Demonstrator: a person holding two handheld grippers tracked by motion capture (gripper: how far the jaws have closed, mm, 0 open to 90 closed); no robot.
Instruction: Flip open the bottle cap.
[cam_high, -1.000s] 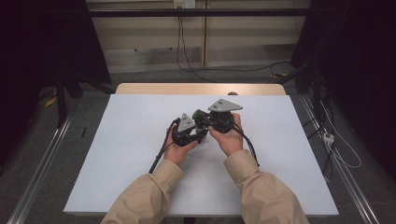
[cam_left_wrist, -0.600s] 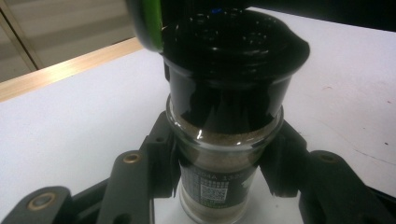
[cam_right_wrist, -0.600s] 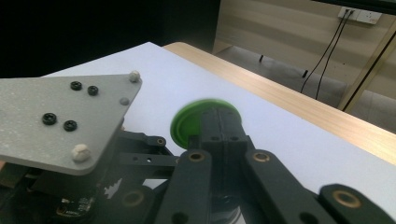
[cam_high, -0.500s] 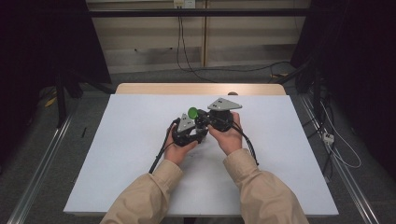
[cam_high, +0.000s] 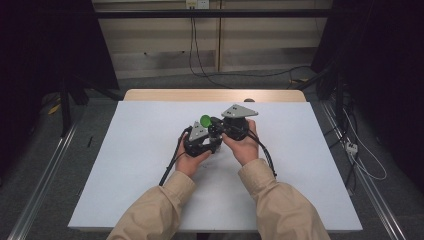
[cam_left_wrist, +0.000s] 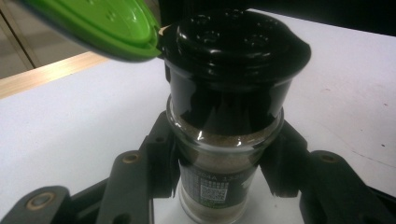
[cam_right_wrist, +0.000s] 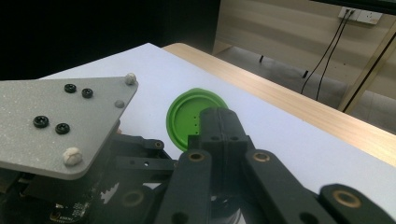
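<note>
Spreading across the high view, the white table (cam_high: 125, 175) carries nothing but the person's work at its middle, with a strip of bare wood (cam_high: 210, 95) along its far edge. Two forearms in tan sleeves (cam_high: 165, 210) come in from the bottom, each hand wrapped round a gripper, and the two grippers sit close together, the right one slightly farther up the table than the left.

Next in size, the left gripper (cam_left_wrist: 219, 186) pinches a glass spice jar (cam_left_wrist: 219, 158) between its two black jaws, which press against the jar's sides just under its shoulder. The jar stands upright above the tabletop, filled with brown ground spice, with a printed label on its lower body. Its black shaker cap (cam_left_wrist: 233, 51) is on, the sprinkle holes in the top plainly visible.

The right gripper (cam_right_wrist: 224, 126) has its jaws pressed together, their tips against the green flip lid (cam_right_wrist: 187, 116). That lid is swung up and back off the black cap, hinged at the cap's edge, and shows in the high view as a small green disc (cam_high: 205, 120) between the two grippers.
</note>
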